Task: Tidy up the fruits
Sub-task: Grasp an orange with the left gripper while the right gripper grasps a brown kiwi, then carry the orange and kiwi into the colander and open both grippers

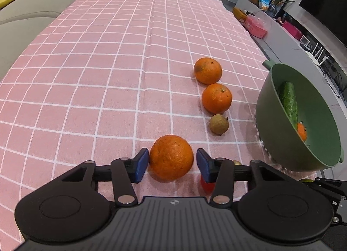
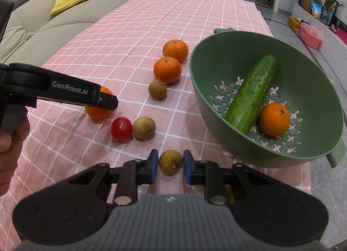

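Two sets of tongs here, both spread apart around fruit on the pink checked tabletop (image 1: 97,66). The left tongs (image 1: 172,164) straddle a big orange (image 1: 171,157), pads just beside it, can't tell if touching. The right tongs (image 2: 170,165) bracket a small brown longan (image 2: 170,162). The green colander (image 2: 303,90) close by holds a cucumber (image 2: 251,95) and a small orange (image 2: 274,119).

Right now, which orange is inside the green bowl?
The orange beside the cucumber in the green bowl; the other three oranges sit on the tablecloth.
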`<state>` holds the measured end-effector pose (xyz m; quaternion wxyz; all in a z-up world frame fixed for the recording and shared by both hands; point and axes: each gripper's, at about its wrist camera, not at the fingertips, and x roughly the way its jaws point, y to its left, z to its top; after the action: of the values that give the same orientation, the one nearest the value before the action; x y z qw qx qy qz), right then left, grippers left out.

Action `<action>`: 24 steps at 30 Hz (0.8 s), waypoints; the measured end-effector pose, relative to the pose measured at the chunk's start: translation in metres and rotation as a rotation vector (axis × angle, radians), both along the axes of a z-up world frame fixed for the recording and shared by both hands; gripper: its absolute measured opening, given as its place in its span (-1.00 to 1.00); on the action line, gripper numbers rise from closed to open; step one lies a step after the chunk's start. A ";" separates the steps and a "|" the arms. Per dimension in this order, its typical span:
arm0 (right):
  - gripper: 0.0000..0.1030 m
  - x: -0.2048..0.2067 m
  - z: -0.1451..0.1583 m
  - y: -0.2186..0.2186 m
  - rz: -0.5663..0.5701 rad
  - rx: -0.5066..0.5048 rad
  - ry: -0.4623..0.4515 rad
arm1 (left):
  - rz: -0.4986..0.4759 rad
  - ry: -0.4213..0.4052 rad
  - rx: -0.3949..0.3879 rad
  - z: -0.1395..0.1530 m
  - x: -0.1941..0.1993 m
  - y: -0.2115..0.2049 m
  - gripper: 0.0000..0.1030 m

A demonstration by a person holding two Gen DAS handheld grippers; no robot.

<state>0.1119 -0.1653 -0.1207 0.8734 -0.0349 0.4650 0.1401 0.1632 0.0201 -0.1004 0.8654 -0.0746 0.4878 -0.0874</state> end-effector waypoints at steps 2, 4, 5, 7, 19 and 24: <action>-0.60 0.000 0.000 0.000 -0.002 0.001 0.000 | -0.003 0.000 -0.011 0.000 0.000 0.002 -0.02; -0.60 0.000 0.000 -0.001 -0.004 0.000 -0.001 | -0.004 -0.001 -0.016 0.000 -0.001 0.004 -0.03; -0.60 0.000 0.000 -0.001 -0.004 0.000 -0.001 | -0.003 0.001 -0.020 0.000 -0.001 0.004 -0.03; -0.60 0.000 0.000 -0.001 -0.004 0.000 -0.001 | -0.001 0.007 -0.025 0.001 -0.001 0.005 -0.03; -0.60 0.000 0.007 0.000 0.009 0.015 -0.010 | -0.028 0.003 -0.031 0.019 -0.009 0.003 -0.04; -0.60 -0.001 0.023 -0.001 0.013 0.049 -0.036 | -0.058 -0.021 0.001 0.041 -0.014 0.000 -0.04</action>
<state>0.1106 -0.1660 -0.0979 0.8812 -0.0189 0.4456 0.1566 0.1488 0.0200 -0.0593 0.8676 -0.0588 0.4807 -0.1130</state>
